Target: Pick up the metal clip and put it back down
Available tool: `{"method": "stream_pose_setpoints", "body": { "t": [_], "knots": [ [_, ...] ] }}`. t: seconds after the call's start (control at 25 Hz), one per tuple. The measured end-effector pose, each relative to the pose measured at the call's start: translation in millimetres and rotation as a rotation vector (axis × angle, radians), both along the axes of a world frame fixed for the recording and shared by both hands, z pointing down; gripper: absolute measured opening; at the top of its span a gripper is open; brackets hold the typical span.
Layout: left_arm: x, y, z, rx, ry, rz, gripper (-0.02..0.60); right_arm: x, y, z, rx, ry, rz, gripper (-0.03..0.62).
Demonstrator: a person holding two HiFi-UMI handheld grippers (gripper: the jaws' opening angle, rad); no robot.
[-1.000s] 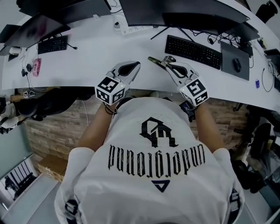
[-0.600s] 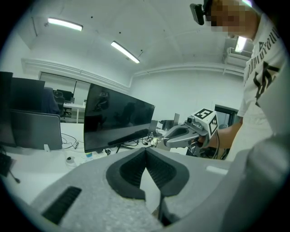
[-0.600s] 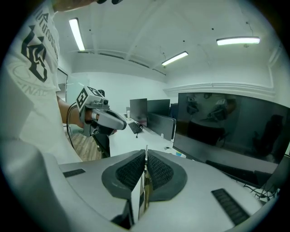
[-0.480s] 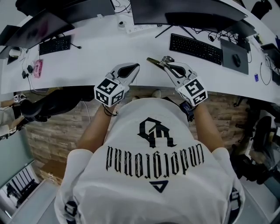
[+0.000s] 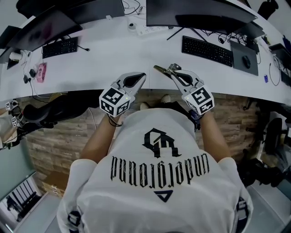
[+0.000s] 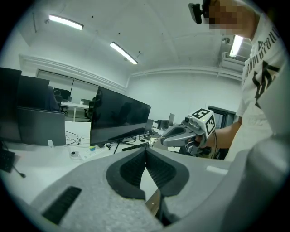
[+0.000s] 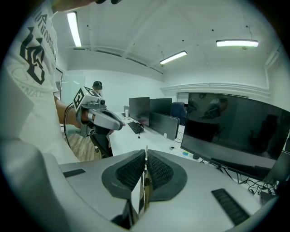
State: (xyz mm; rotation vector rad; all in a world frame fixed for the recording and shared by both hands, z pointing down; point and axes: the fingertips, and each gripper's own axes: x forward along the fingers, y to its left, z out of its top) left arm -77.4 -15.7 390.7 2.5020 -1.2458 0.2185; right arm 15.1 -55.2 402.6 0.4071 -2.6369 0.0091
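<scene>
In the head view my right gripper (image 5: 172, 69) hangs over the front part of the white desk (image 5: 104, 59), shut on the metal clip (image 5: 160, 69), a thin brassy strip that sticks out to the left of its jaws. The right gripper view shows the clip (image 7: 145, 181) as a thin metal edge pinched between the black pads (image 7: 161, 171). My left gripper (image 5: 141, 75) is level with it, a short way to the left, shut with nothing between its jaws. In the left gripper view the pads (image 6: 131, 168) meet and the right gripper (image 6: 177, 135) shows ahead.
A black keyboard (image 5: 207, 50) and a mouse on a dark pad (image 5: 245, 58) lie at the right. A second keyboard (image 5: 62, 46) and a pink item (image 5: 39, 71) lie at the left. Monitors (image 5: 195, 11) line the back. A power strip (image 5: 150, 30) sits behind the grippers.
Both grippers have drawn a little back toward the desk's front edge, and the head view has shifted. The right gripper still holds the clip; the left stays shut.
</scene>
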Motion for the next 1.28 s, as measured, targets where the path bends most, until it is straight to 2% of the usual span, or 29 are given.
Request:
{"method": "stream_pose_setpoints", "body": {
  "t": [0.48,1.28],
  "knots": [
    [-17,-4,14,-0.021,0.003,-0.011,0.012,-19,-6,16,-0.03,0.002,-0.011,0.028],
    [2,-77,36,-0.098,0.013,-0.059,0.012,-11,-79,48,-0.109,0.038,-0.086,0.028]
  ]
}}
